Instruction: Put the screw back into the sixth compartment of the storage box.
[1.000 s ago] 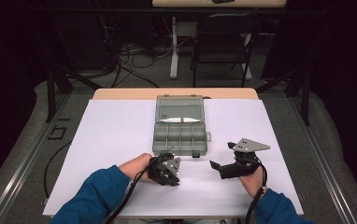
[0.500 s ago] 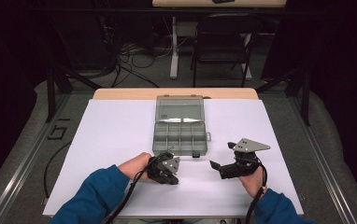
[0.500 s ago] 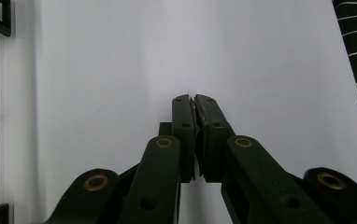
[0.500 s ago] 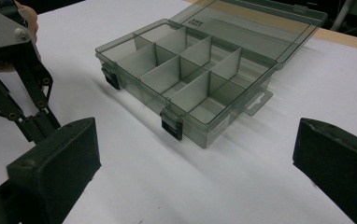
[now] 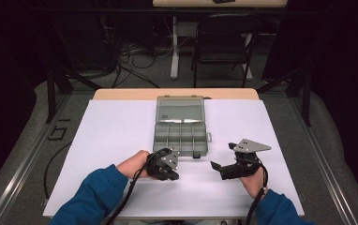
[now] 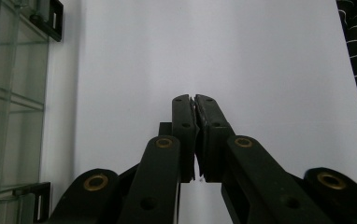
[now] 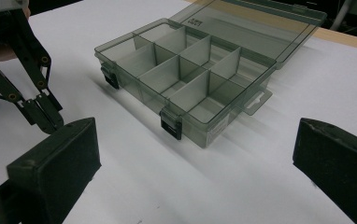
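A grey see-through compartment box [image 5: 181, 137] lies in the middle of the white-covered table, its lid [image 5: 180, 110] folded back flat. Its compartments [image 7: 186, 70] look empty. My left gripper [image 5: 173, 176] rests on the sheet just in front of the box's near left corner, shut with nothing between its jaws [image 6: 195, 100]. The box edge [image 6: 8, 93] runs along the left of the left gripper view. To the right of the box's near corner, my right gripper [image 5: 222, 156] stands open and empty. Its jaws frame the box front [image 7: 195, 140], and the left gripper [image 7: 46, 119] appears farther off.
A white sheet [image 5: 121, 126] covers the table, with a wooden strip [image 5: 121, 94] showing at the far edge. A dark chair [image 5: 224, 42] and floor cables [image 5: 130, 61] lie beyond the table. Bare sheet lies to the left and right of the box.
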